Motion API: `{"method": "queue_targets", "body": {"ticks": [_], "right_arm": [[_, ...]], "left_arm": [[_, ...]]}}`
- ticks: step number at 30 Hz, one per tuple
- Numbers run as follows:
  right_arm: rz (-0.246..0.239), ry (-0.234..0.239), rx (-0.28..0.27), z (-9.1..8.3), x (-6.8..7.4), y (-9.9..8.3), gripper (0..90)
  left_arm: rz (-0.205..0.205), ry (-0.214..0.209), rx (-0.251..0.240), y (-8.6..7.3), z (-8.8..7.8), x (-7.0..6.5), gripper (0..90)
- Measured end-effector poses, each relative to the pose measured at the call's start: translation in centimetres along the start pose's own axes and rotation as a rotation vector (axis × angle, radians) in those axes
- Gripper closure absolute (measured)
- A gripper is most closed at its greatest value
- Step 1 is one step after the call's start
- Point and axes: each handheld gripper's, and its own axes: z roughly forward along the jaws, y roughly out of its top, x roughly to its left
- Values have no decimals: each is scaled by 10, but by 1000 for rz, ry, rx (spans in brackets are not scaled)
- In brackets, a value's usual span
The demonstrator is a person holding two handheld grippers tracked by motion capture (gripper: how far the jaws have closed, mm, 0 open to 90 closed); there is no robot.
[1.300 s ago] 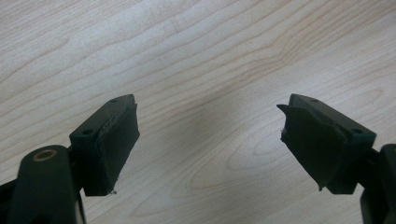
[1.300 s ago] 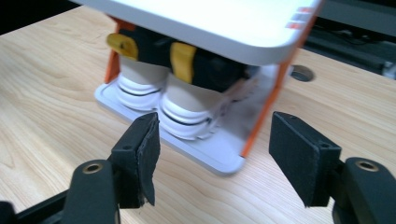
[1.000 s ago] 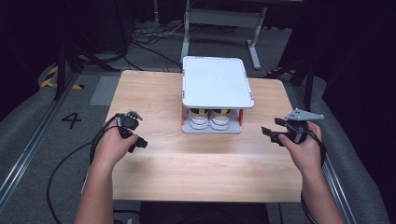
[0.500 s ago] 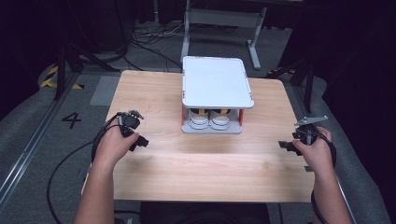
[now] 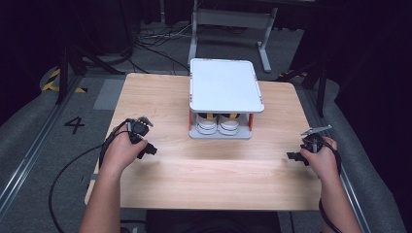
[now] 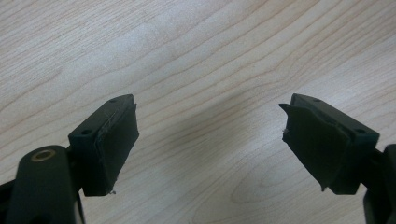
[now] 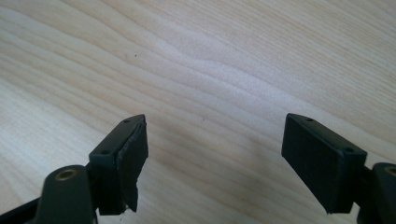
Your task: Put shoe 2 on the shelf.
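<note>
Numeral "4" (image 5: 74,124) on floor mat (image 5: 29,141), left of table (image 5: 204,189).

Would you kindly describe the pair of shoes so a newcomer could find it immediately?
On the wooden table, find the white two-tier rack at the far middle. The pair of white shoes sits on its lower shelf, toes toward the person, under the bare top shelf.

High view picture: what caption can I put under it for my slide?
Two hand-held grippers, left gripper and right gripper, rest open on a wooden table near a white shoe rack.
</note>
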Motion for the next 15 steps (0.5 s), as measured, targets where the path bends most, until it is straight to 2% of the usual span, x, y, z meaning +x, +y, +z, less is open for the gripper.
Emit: {"method": "queue_targets", "body": {"ticks": [5, 6, 8, 9, 11, 15], "right_arm": [[8, -7, -76, 13, -2, -2, 235], [12, -7, -94, 15, -2, -2, 234], [16, -6, -117, 19, -3, -3, 232], [14, -1, -120, 20, -3, -3, 225], [28, 4, -139, 23, -4, -4, 198], [40, 0, -157, 25, -5, -6, 162]], "left_arm": [[7, 23, -14, 0, 2, 1, 177], [-3, 14, -16, 0, 3, -1, 177], [21, 9, -28, 1, 4, -1, 178], [15, -6, -32, 1, 4, -2, 179], [28, -2, -32, 1, 4, -2, 178], [20, -10, -38, 2, 4, -2, 177]]}}
